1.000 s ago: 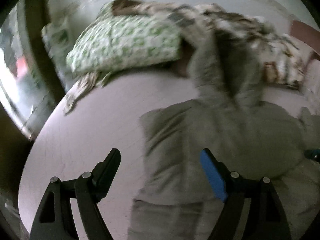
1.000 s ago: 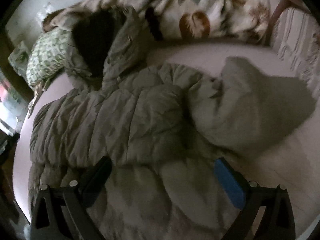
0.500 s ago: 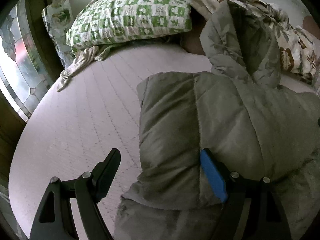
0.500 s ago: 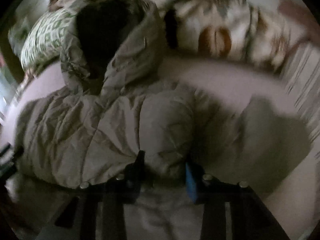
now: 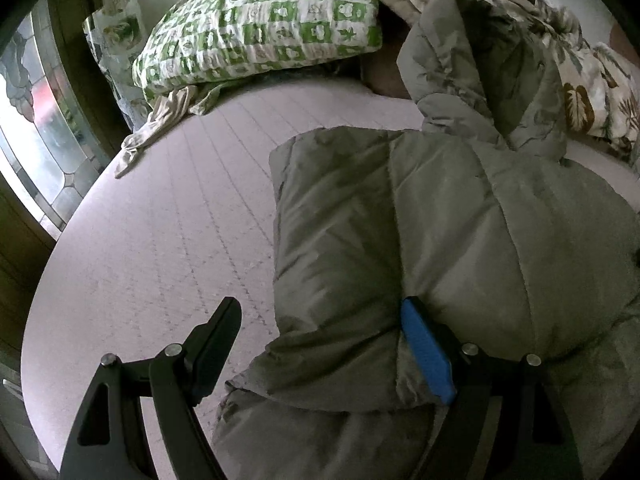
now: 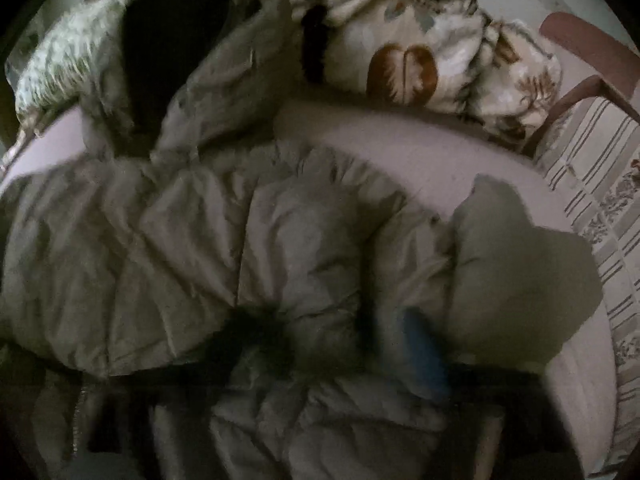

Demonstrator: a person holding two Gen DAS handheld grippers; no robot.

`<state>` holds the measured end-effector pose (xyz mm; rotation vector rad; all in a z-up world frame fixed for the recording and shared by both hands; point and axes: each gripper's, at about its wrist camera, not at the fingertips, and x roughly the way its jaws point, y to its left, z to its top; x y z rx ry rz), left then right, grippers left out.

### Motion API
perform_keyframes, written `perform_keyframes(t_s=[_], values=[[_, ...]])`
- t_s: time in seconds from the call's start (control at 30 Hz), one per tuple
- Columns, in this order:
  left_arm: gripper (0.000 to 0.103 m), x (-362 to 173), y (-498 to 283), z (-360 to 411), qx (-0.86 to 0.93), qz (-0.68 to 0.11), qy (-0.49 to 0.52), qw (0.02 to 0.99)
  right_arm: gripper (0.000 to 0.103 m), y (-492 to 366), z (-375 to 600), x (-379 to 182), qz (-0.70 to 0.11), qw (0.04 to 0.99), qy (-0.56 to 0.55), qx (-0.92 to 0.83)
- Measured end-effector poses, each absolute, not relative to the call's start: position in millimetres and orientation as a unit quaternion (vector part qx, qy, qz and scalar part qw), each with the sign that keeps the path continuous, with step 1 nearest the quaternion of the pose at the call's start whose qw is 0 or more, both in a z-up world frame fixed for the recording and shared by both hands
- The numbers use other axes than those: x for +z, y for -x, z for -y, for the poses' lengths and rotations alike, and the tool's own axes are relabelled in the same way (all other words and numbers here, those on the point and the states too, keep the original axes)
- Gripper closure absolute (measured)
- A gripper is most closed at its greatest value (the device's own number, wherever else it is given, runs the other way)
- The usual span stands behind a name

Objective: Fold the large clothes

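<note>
The left gripper [image 5: 320,344] stands wide, its blue pad [image 5: 426,354] against the folded edge of the grey padded jacket [image 5: 420,220], not clamping it. The right gripper [image 6: 340,336], blurred, is opening over the jacket's middle. The jacket lies on the pale bed [image 5: 160,240]; farther off lie a green checked pillow [image 5: 260,28] and leaf-print blanket [image 6: 420,48].

From my two feeds I count one padded grey-green hooded jacket [image 5: 460,216] on one bed [image 5: 160,232]. One green-and-white checked pillow [image 5: 260,28] sits at the head, and one leaf-print blanket [image 6: 420,52] is bunched beside it. I count two claws: my left claw [image 5: 322,346] and my right claw [image 6: 344,336]. One stained-glass window [image 5: 36,120], one wooden chair [image 6: 592,64].
</note>
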<state>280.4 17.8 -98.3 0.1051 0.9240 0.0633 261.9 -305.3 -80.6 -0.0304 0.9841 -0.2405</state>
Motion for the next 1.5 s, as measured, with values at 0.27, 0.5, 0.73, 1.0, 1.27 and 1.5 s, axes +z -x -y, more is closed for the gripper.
perform_keyframes(t_s=[0.27,0.5,0.73,1.0,1.27,1.5], values=[[0.021,-79,-267,-7,0.026,-0.438,-0.05,0.897,0.016,-225,353,-40,-0.447,0.886,-0.031,-0.119],[0.021,-49,-243,14,0.002,-0.409,-0.053,0.911,0.016,-172,434,-31,-0.448,0.872,-0.075,-0.182],[0.021,-34,-214,46,-0.02,-0.38,-0.095,0.92,0.016,-129,529,-39,-0.459,0.843,-0.13,-0.25],[0.021,-38,-201,69,-0.034,-0.376,-0.135,0.916,0.016,-119,634,-61,-0.441,0.807,-0.263,-0.293],[0.02,-54,-214,62,-0.012,-0.409,-0.109,0.906,0.016,-155,694,-87,-0.415,0.785,-0.338,-0.313],[0.02,-69,-226,55,0.006,-0.424,-0.114,0.899,0.042,-191,716,-120,-0.404,0.759,-0.393,-0.325]])
